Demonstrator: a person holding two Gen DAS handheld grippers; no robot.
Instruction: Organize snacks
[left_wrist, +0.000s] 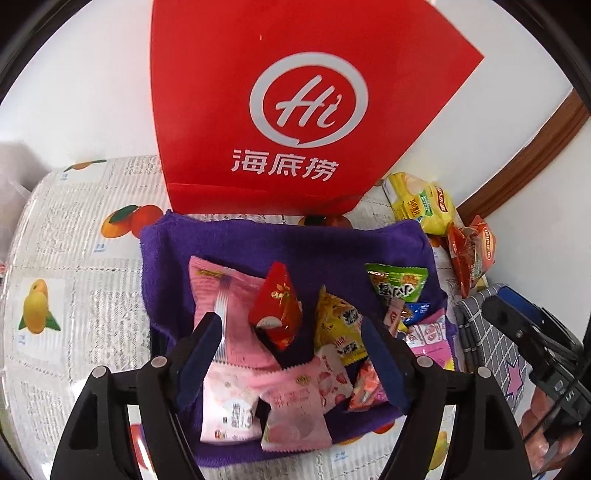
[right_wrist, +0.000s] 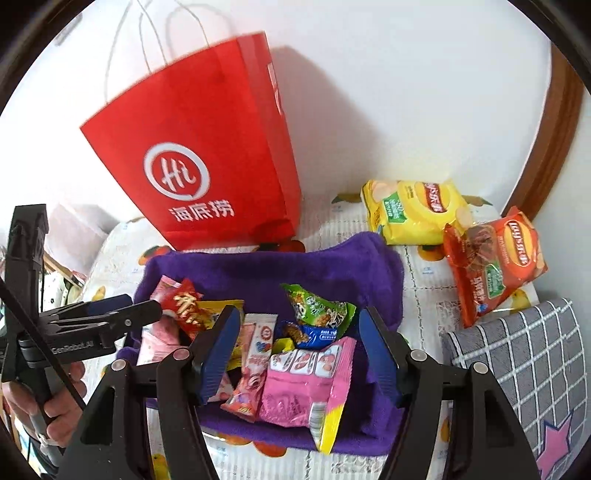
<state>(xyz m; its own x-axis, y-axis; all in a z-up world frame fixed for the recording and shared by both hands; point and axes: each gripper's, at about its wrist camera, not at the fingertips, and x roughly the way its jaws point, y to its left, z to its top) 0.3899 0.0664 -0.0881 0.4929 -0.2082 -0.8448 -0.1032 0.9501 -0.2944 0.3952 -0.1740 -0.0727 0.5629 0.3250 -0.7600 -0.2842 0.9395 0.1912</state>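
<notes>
Listing from my seat: small snack packets (right_wrist: 295, 354) heaped on purple towel (right_wrist: 332, 266), red bag (right_wrist: 207, 147) far; left gripper (left_wrist: 291, 339) and right gripper (right_wrist: 299, 332) both agape, empty.

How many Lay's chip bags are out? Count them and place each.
2. The yellow Lay's bag lies behind the purple towel; the red Lay's bag beside it.
</notes>
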